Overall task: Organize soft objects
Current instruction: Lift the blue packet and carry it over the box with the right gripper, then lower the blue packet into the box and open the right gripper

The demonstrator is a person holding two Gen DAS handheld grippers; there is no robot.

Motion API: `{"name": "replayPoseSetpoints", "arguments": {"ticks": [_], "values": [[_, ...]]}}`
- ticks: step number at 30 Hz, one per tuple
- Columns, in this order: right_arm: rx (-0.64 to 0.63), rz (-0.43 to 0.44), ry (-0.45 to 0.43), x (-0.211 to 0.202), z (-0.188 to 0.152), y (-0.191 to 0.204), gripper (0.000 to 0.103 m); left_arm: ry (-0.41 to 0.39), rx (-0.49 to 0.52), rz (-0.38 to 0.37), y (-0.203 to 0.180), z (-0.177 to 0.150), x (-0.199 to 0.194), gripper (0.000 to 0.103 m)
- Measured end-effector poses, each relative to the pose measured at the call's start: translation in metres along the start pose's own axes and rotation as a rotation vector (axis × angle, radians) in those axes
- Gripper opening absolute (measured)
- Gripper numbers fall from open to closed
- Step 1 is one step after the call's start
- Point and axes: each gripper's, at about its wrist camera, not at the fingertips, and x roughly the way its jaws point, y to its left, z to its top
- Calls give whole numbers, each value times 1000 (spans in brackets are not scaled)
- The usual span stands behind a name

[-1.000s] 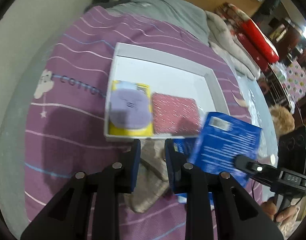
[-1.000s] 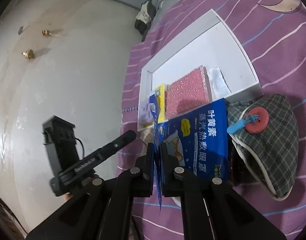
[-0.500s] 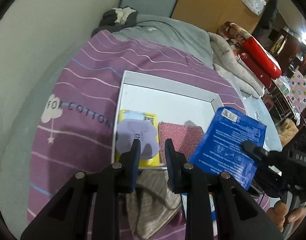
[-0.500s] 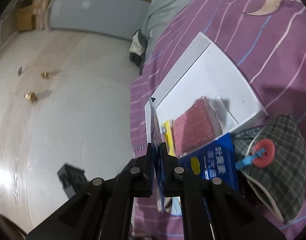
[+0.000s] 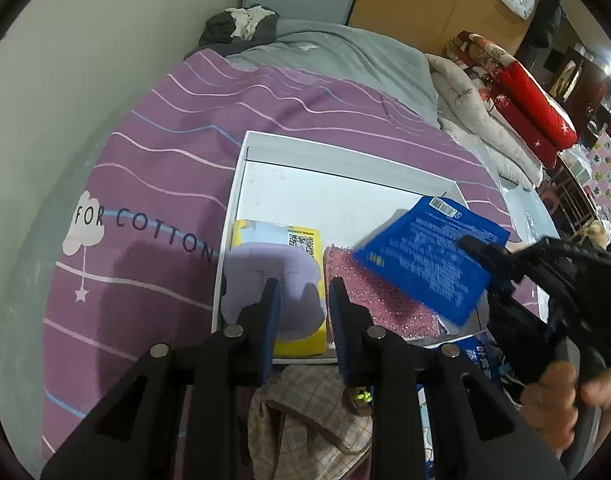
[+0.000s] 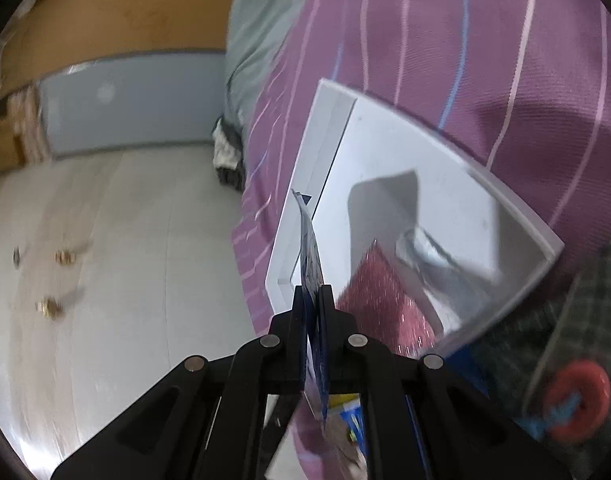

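Right gripper (image 6: 311, 300): clenched on the blue packet (image 5: 433, 256), held edge-on ahead of its fingers, above the white tray (image 5: 337, 196).
Left gripper (image 5: 303, 300): parted, grasping nothing; purple pad (image 5: 261, 268) just beyond its tips.

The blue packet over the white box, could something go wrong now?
Maybe. The right gripper pinches the blue packet only at one edge, so it might slip or flop before landing. It hangs over the pink pad, not the bare floor of the white box, so it could land on top of it, or tip over the box wall. The left gripper hovers close by, empty, near the purple pad, and could bump something.
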Motion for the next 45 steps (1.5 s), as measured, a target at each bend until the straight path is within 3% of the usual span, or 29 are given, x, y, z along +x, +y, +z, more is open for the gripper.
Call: {"name": "replayPoseSetpoints", "arguments": {"ticks": [6, 13, 20, 27, 28, 30, 32, 37, 40, 43, 45], "values": [[177, 4, -118, 13, 7, -9, 4, -5, 12, -4, -1, 2, 6, 26], [275, 2, -277, 10, 15, -15, 4, -18, -36, -94, 1, 14, 13, 26], [357, 32, -284, 30, 23, -21, 6, -20, -74, -79, 11, 13, 11, 26], [453, 63, -142, 44, 22, -32, 9, -18, -59, -63, 10, 11, 10, 26], [467, 43, -125, 45, 22, -32, 14, -19, -51, -50, 9, 11, 10, 26], [492, 34, -113, 43, 22, -31, 67, -20, -41, -32, 8, 11, 11, 26], [479, 77, -116, 38, 22, -25, 87, -20, -41, -26, 8, 12, 11, 26], [298, -24, -73, 18, 27, 3, 87, -25, -52, -30, 12, 12, 9, 26], [143, -10, 12, 13, 26, 14, 84, -27, -60, -30, 15, 12, 9, 26], [-35, -121, 74, 10, 18, 30, 79, -28, -64, -32, 16, 12, 7, 26], [-199, -172, 110, 15, 13, 44, 48, -32, -65, -36, 16, 11, 6, 26]]}}
